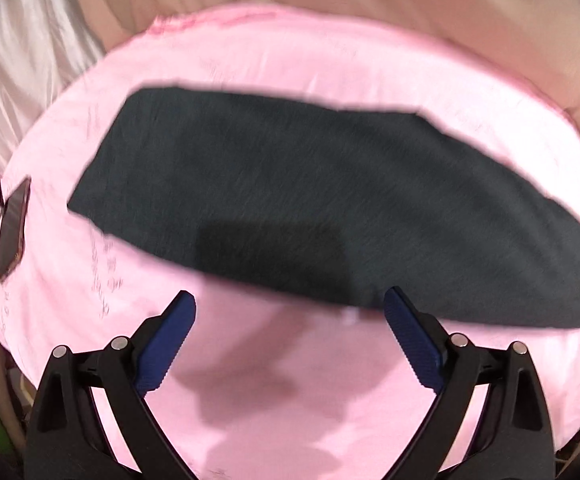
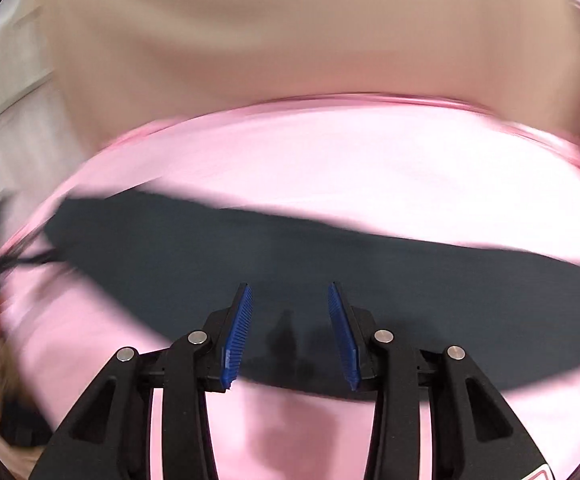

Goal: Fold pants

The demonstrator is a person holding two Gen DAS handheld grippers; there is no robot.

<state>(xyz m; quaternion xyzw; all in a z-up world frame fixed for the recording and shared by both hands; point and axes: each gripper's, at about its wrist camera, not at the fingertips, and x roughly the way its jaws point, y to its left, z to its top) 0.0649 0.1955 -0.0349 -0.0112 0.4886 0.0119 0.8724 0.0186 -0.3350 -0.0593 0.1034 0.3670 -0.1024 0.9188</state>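
Pink-covered surface (image 1: pixel 249 392) fills both views; the dark pants (image 1: pixel 310 208) lie flat across it as a long folded strip. Left gripper (image 1: pixel 290 312) hangs wide and empty at the near hem; right gripper (image 2: pixel 290 308) is partly spread, empty, above the cloth. Next fold likely wants both pinching one end's corners, carried evenly. Phone (image 1: pixel 13 228) lies far left.

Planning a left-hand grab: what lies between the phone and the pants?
Only bare pink sheet between phone and pants, in the left wrist view.
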